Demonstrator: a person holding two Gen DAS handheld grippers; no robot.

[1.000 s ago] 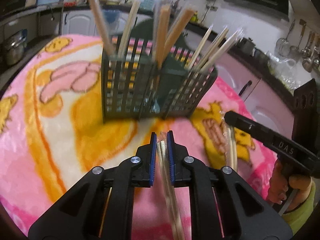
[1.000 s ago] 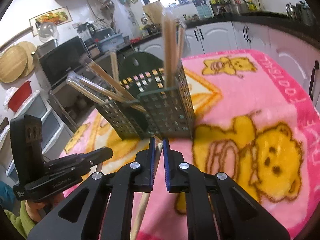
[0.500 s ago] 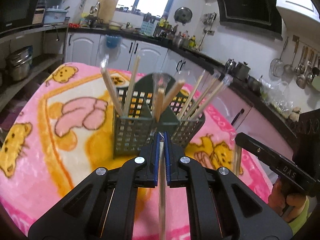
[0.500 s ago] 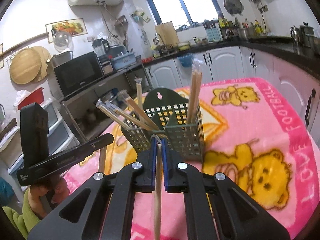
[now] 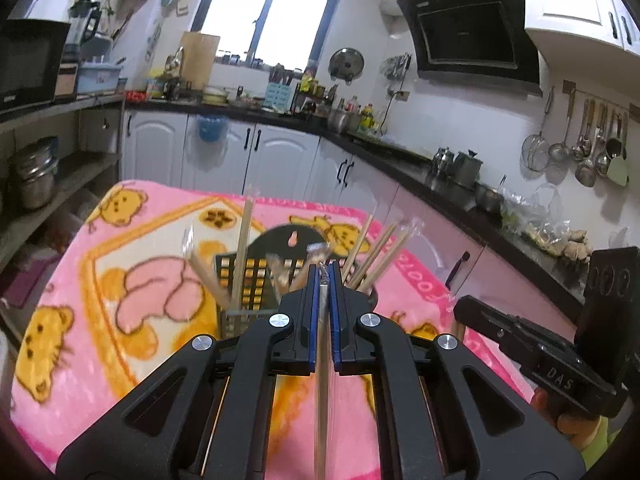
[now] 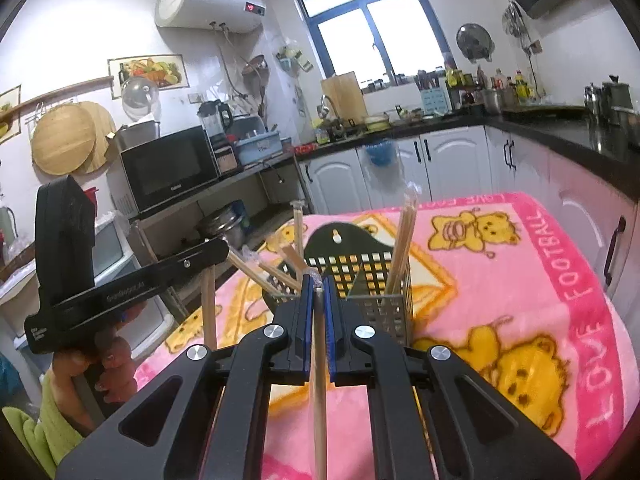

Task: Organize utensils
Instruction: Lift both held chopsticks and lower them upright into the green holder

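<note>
The left gripper (image 5: 324,276) is clenching a wrapped pair of chopsticks (image 5: 322,392) between its blue pads, the sticks trailing back below the jaws. The right gripper (image 6: 316,284) is gripping another pair (image 6: 319,380) likewise. Just ahead of both jaws, the slotted holder (image 6: 376,276) is standing on the pink blanket (image 6: 520,288), already holding several pairs.

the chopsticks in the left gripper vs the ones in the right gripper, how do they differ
The left gripper clamps chopsticks still in a shiny clear wrapper; the right gripper clamps a chopstick pair whose bare wood shows, with little wrapper visible. Both hang below shut jaws, short of the dark slotted utensil caddy.
</note>
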